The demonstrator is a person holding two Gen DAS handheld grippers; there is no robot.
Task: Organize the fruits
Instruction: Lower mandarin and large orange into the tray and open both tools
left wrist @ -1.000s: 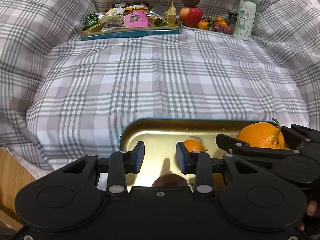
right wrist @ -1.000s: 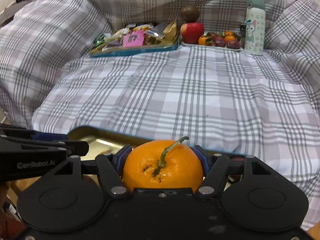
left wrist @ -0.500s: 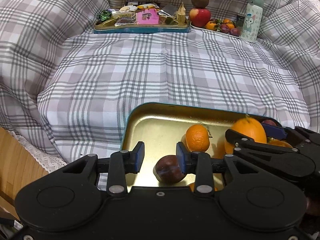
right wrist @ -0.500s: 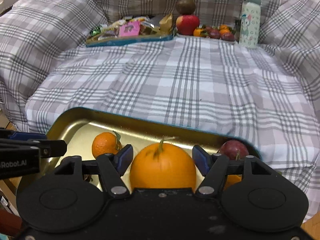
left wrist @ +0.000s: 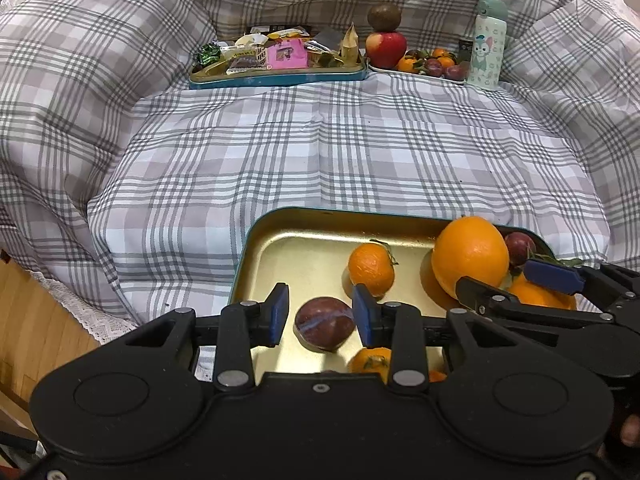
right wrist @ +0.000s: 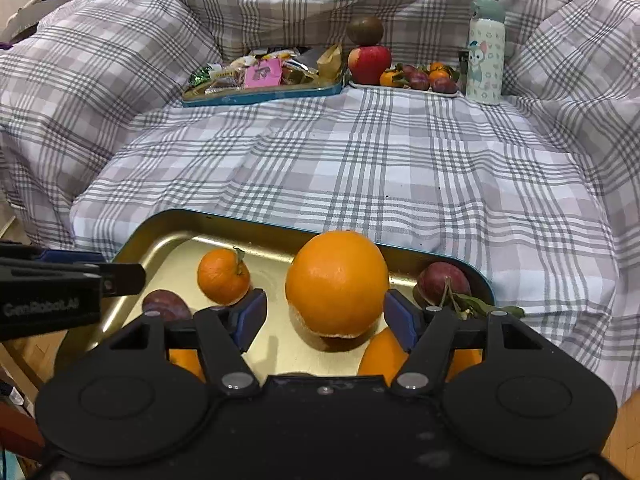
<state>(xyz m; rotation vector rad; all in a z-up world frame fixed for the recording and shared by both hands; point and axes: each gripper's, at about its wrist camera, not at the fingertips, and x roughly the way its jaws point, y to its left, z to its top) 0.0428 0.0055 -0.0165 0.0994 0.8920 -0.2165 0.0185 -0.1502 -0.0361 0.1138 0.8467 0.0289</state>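
A gold tray with a teal rim (left wrist: 256,240) lies on the plaid blanket close in front of me. A large orange (right wrist: 338,282) rests on it between the fingers of my open right gripper (right wrist: 325,312), with a gap at each pad. A small mandarin (right wrist: 223,276) and a plum (right wrist: 442,282) flank the orange, and more orange fruit lies under the gripper body. My left gripper (left wrist: 320,308) is open above a dark plum (left wrist: 325,328) that lies on the tray. My right gripper's fingers (left wrist: 552,276) show at the right of the left wrist view.
At the far side of the blanket stand a teal tray of snack packets (left wrist: 280,76), a white plate (left wrist: 420,70) with an apple, a kiwi and small fruits, and a patterned bottle (left wrist: 486,46). Blanket folds rise on both sides. Wooden floor (left wrist: 36,320) shows at the near left.
The right gripper has let go of the large orange, which now sits on the tray. Both grippers have drawn back, so more of the tray and its fruit shows.
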